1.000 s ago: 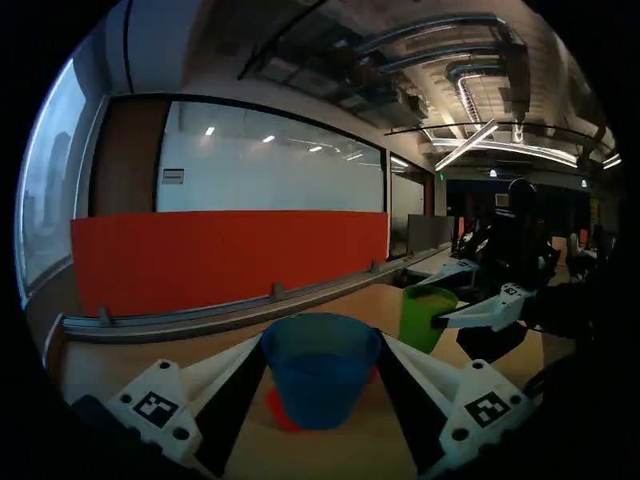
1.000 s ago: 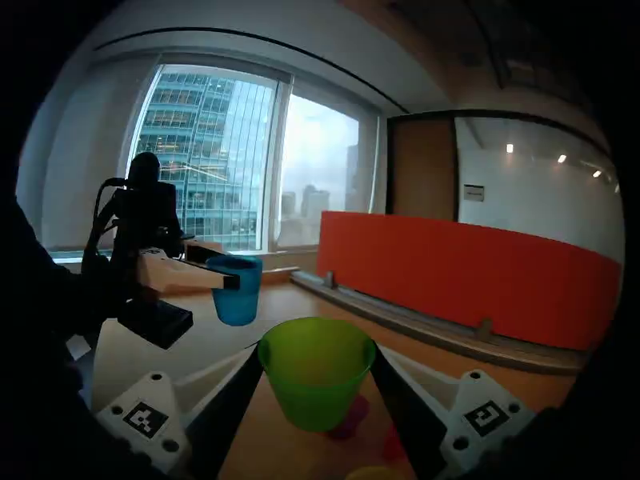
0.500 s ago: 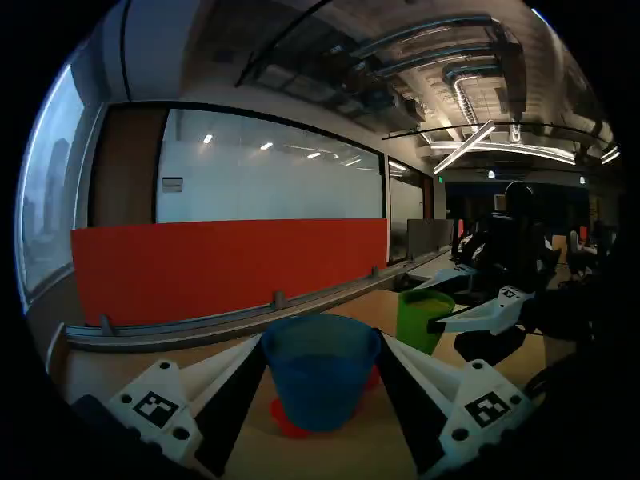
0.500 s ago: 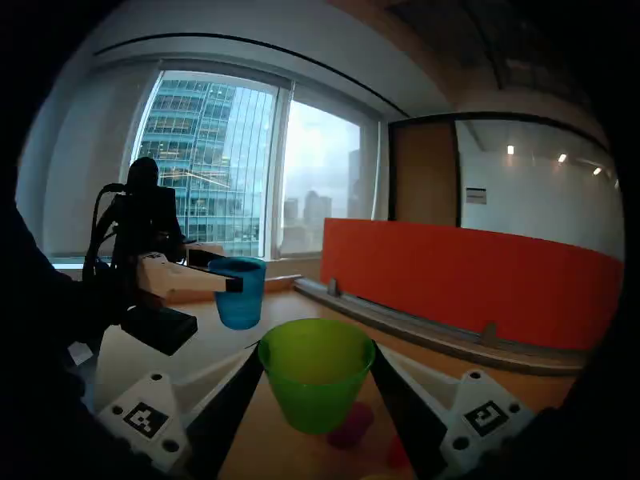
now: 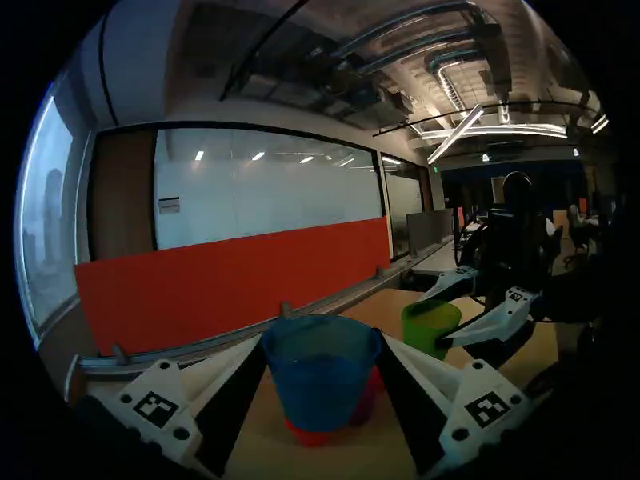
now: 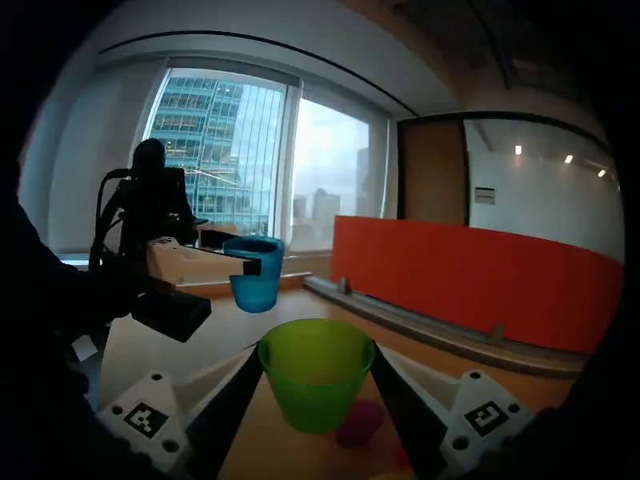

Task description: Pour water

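grip of left tongs (image 5: 322,344) on blue cup (image 5: 322,376), of right tongs (image 6: 316,352) on green cup (image 6: 316,380), red object (image 5: 320,437) half-hidden

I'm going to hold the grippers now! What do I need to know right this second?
Left hand-held gripper: shut on the blue cup, which is upright and looks to have water in it.
Right hand-held gripper: shut on the green cup, which is upright with no water visible inside.
Where: both cups are over the wooden table and are not touching.
Done: both cups are gripped.
Left: bring the blue cup over the green one, tip it slowly to pour, then set both down.
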Motion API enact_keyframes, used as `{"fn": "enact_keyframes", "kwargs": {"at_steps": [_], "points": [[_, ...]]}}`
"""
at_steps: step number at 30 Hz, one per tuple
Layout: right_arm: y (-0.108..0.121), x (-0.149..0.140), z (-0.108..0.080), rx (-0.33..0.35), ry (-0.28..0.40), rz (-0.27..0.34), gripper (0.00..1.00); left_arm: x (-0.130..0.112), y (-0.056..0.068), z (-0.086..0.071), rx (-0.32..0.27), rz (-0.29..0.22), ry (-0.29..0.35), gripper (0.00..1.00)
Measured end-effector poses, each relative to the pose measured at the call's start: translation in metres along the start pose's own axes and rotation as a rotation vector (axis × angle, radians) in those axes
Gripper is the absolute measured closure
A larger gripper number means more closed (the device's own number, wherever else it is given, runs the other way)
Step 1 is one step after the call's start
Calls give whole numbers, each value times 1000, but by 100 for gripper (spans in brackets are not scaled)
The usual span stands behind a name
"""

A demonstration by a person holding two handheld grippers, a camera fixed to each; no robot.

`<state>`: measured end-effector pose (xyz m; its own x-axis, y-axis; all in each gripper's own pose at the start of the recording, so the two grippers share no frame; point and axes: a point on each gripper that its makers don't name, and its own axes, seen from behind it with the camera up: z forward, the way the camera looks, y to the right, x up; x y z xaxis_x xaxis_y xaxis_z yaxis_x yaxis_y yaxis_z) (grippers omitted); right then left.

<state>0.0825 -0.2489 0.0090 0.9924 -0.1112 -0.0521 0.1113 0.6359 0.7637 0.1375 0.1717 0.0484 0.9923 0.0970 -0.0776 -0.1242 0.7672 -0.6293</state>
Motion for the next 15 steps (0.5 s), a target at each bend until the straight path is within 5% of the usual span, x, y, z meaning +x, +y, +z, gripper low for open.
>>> {"fn": "enact_keyframes", "kwargs": {"at_steps": [15], "points": [[-19,-6,1,47,-2,3,7,34,3,1,17,185,-4,11]]}}
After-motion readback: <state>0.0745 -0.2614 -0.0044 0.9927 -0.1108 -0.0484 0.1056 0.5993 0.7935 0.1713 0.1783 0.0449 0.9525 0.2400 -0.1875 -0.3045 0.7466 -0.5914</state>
